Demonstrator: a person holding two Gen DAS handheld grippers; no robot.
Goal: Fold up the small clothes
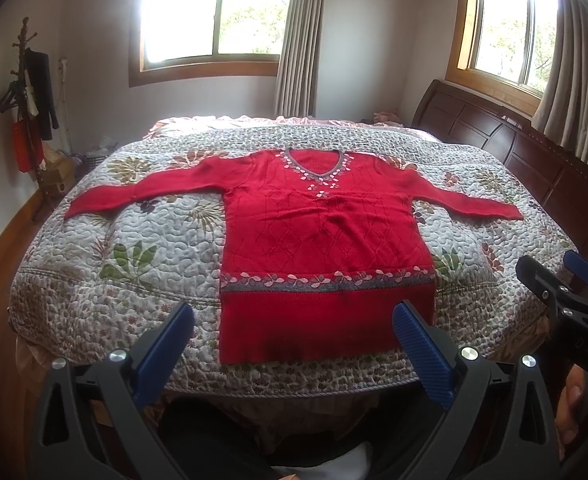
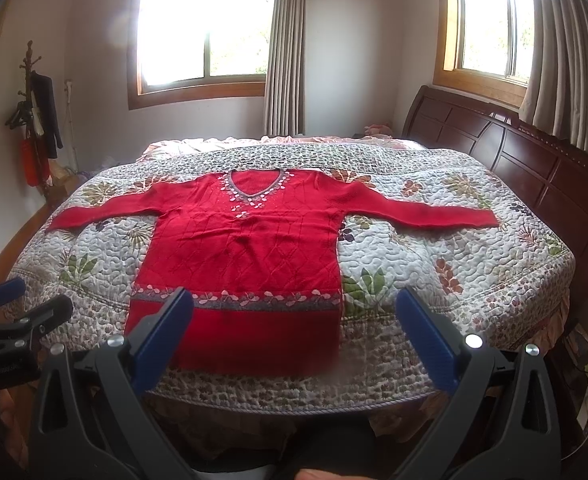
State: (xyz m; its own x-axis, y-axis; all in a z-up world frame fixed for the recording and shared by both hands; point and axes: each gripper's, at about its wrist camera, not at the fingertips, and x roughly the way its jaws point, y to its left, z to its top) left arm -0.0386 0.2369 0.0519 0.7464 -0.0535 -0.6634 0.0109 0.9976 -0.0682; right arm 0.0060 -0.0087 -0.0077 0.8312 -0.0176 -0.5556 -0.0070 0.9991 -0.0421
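A red knitted sweater [image 1: 318, 236] [image 2: 245, 248] lies flat and face up on the quilted bed, both sleeves spread out sideways, V-neck at the far end, hem toward me. My left gripper [image 1: 294, 320] hangs open above the near edge of the bed, over the hem, holding nothing. My right gripper [image 2: 294, 308] is open too, just off the hem's right corner, and empty. Each gripper shows at the edge of the other's view: the right gripper [image 1: 562, 276] and the left gripper [image 2: 17, 300].
The floral quilt [image 1: 165, 248] [image 2: 434, 248] covers the whole bed. A dark wooden headboard [image 1: 506, 148] [image 2: 534, 160] runs along the right. A coat rack [image 1: 29, 112] with hanging clothes stands at the left wall. Two curtained windows [image 2: 201, 28] are behind.
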